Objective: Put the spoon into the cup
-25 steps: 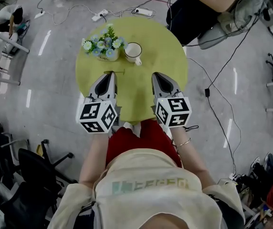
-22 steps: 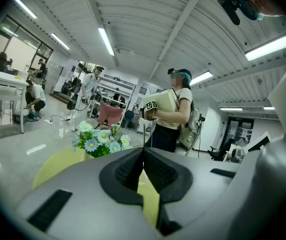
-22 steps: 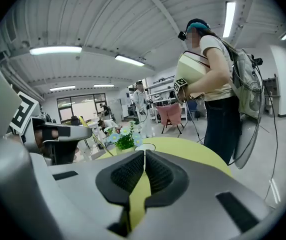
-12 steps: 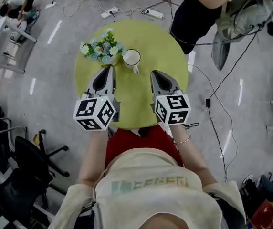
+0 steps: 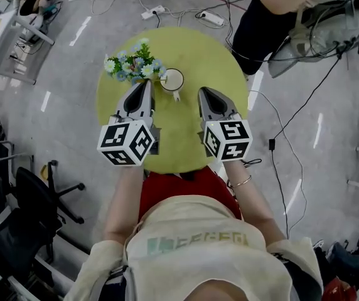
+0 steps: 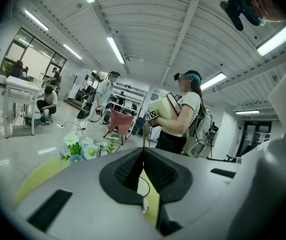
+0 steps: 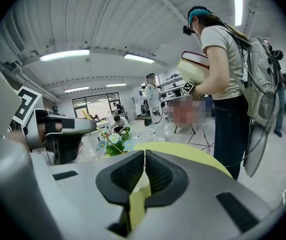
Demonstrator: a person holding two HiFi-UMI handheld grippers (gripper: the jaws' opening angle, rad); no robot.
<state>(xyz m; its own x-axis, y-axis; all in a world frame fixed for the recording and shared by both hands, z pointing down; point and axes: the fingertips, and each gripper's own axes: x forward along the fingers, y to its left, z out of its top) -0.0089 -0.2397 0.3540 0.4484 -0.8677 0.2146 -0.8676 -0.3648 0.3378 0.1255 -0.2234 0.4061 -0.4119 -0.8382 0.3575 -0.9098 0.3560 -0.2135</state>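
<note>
Now the left gripper [image 5: 144,85] has moved forward from where the spoon lay on the table [image 5: 195,46] a second ago. Its jaws are pinched on the spoon [image 6: 143,134], which stands upright just beside the flowers [image 5: 131,64]. The pick looks done; the drop remains. The cup [image 5: 171,79], just to the right, looks empty. The right gripper [image 5: 203,93] hovers, jaws together on nothing.

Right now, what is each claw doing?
Left claw: closed on the spoon.
Right claw: closed, holding nothing.
</note>
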